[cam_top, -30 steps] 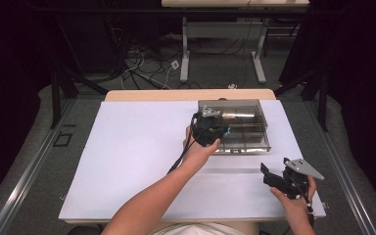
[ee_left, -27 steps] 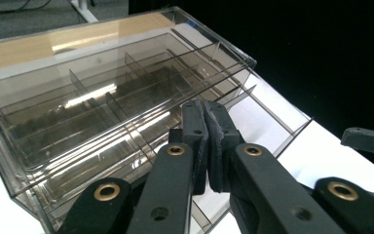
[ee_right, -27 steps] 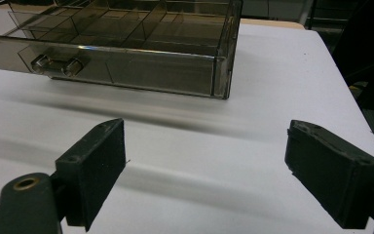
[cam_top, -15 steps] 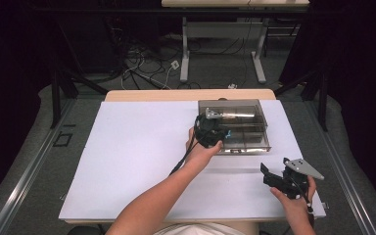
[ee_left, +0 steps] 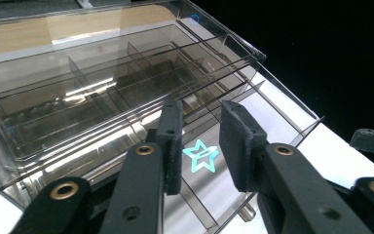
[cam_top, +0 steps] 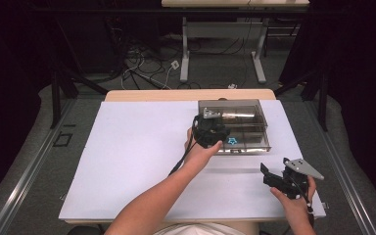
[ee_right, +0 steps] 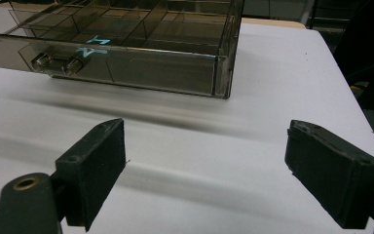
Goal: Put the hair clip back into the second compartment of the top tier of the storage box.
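Note:
A smoky clear plastic box (cam_top: 235,115) with divided compartments stands at the table's far right, its lower drawer (ee_left: 253,146) pulled out toward me. A small cyan star (ee_left: 200,156) lies flat in the drawer, and it is also in the high view (cam_top: 231,141). My left gripper (ee_left: 199,114) hovers just above it. Its jaws have just been opening and stand a little apart, with the star below the gap and nothing pressed. Near the front right edge, my right gripper (cam_top: 270,177) rests with its jaws wide apart and empty (ee_right: 204,131).
The white table top (cam_top: 137,161) stretches bare to the left and in front of the box. The drawer's two round knobs (ee_right: 53,63) face my right gripper. Beyond the table are desk legs and cables on the floor (cam_top: 142,63).
The cyan star now shows in the drawer to the right of my left gripper. Neither hand has shifted its place.

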Tool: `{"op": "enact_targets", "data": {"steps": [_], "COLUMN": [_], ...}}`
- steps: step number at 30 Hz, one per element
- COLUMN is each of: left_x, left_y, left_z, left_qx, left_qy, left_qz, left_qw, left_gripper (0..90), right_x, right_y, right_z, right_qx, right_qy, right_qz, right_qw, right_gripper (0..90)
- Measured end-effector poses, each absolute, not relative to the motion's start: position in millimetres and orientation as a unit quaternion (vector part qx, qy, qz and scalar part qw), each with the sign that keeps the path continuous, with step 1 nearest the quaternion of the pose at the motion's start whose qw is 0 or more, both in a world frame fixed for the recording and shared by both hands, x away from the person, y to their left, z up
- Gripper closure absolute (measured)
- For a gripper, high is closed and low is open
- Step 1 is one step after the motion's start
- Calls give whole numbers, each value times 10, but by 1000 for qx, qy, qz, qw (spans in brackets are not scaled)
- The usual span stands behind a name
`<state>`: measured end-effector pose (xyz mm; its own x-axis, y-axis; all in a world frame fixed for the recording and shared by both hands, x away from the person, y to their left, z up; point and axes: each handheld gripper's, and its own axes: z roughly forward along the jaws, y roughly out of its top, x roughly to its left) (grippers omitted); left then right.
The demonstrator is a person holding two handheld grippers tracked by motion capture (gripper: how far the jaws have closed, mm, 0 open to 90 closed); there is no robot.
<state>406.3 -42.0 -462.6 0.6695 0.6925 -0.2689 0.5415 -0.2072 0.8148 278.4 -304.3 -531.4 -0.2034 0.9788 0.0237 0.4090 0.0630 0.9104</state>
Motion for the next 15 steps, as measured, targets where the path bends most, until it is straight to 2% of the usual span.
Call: {"op": "enact_targets", "data": {"steps": [9,15], "left_x": [4046,4016], "left_y": [-366,-324], "left_z": [-4638,-4617], "left_qx": [769,770], "left_qy": [401,396], "left_qz": [91,97], "left_qw": [489,491], "left_gripper": [566,507], "right_x": [2784,2782], "right_y": [-3036,-3041], "right_z": [-5316,-5313], "right_qx": [533,534], "right_qy": [651,653], "right_qz": [426,421], "right_qw": [333,332], "right_gripper": [146,146]}}
